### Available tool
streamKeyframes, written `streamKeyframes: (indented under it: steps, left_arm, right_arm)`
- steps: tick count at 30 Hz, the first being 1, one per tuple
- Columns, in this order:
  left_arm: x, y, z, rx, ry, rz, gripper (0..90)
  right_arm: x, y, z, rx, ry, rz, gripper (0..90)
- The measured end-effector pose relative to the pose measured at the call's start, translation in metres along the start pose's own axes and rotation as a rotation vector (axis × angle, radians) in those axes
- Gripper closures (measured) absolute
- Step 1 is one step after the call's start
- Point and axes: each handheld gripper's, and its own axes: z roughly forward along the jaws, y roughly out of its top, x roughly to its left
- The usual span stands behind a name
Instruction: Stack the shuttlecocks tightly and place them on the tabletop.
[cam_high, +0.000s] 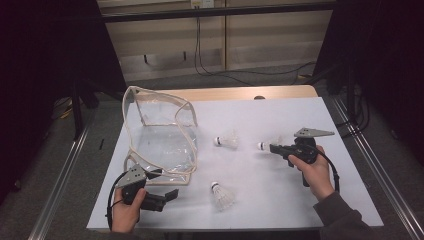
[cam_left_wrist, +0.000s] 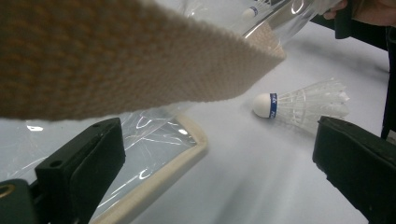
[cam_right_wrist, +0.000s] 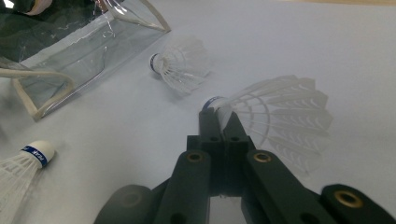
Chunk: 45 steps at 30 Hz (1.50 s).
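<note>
Left tongs (cam_high: 172, 194): lower left of the high view, held in a hand (cam_high: 125, 212) entering from the bottom edge; jaws spread wide, nothing between the pads; in the left gripper view the two black jaws stand far apart at the lower left and lower right corners.

Near shuttlecock (cam_high: 222, 195): lower centre of the high view, lying on its side on the tabletop (cam_high: 280, 200), cork toward the upper left, apart from both tongs; seen in the left gripper view at right of centre (cam_left_wrist: 299, 103), white cork with a blue band.

Clear bag (cam_high: 162, 137): left of centre in the high view, transparent plastic with cream webbing trim, mouth gaping toward the upper left; its near rim just beside the left tongs; a cream strap (cam_left_wrist: 116, 60) crosses the upper left of the left gripper view, blurred and very close.

Right tongs (cam_high: 272, 148): right of centre in the high view, held in a hand (cam_high: 315, 172) from the lower right; jaws closed tight, clamped on the held shuttlecock (cam_right_wrist: 280, 116) just at its cork end, feathers fanning to the right in the right gripper view.

Middle shuttlecock (cam_high: 227, 141): centre of the high view, on its side, between the clear bag and the right tongs, touching neither.

Far edge: bare wood strip (cam_high: 240, 93) beyond the white cover, top centre.
</note>
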Motion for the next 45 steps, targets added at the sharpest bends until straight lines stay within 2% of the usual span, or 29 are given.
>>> streamKeyframes:
  steps: [45]
  left_arm:
    - [-0.002, 0.006, 0.003, -0.005, 0.016, 0.007, 1.2]
  right_arm:
    - [0.000, 0.008, 0.018, 0.000, -0.006, -0.002, 90.0]
